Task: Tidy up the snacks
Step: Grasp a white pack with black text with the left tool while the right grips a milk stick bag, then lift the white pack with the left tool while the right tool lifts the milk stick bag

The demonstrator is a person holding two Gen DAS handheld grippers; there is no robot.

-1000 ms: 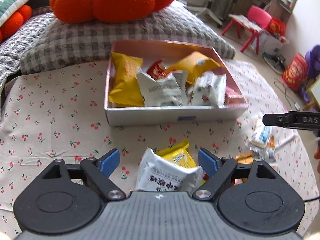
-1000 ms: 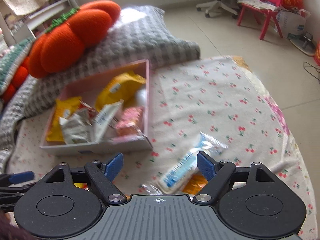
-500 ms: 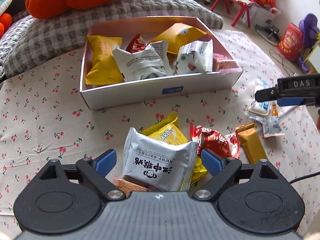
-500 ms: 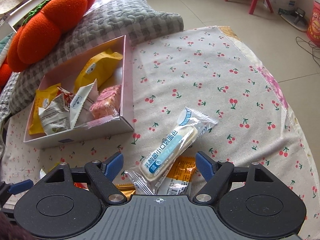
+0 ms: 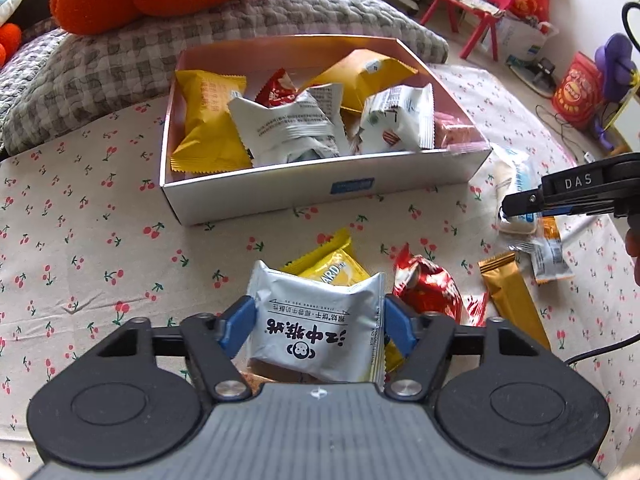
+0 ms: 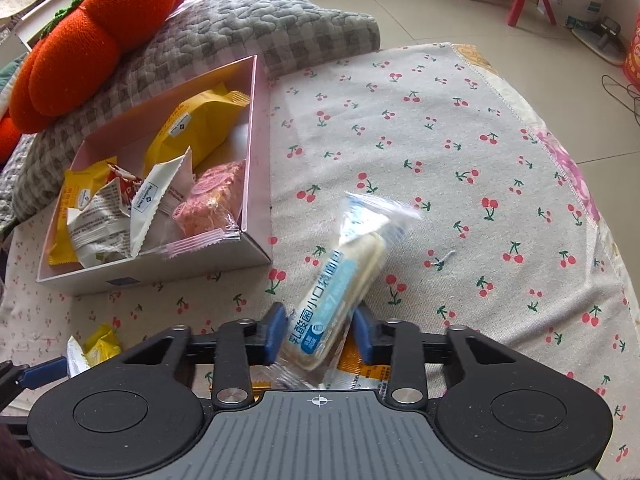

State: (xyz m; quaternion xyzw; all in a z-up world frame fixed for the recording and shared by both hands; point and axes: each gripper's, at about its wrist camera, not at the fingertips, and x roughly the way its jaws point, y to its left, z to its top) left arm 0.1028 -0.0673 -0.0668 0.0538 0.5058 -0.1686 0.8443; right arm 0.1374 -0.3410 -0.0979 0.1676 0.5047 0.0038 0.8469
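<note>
Both grippers have closed in since a moment ago. Left view: left gripper [image 5: 316, 322] now pinches the white pack [image 5: 320, 334] by its sides, short of the box [image 5: 320, 188]. Puffy, light, slick film, so grab mid-body. Right view: right gripper [image 6: 320, 330] clamps the bread stick [image 6: 340, 280]. Soft and squashy, go gentle.

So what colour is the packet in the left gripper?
Silver-white with black print, the packet in the left gripper; left wrist view shows it best.

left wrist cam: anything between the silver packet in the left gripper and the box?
Left wrist view: a yellow packet just behind the silver packet; beyond it bare cherry-print cloth up to the box.
</note>
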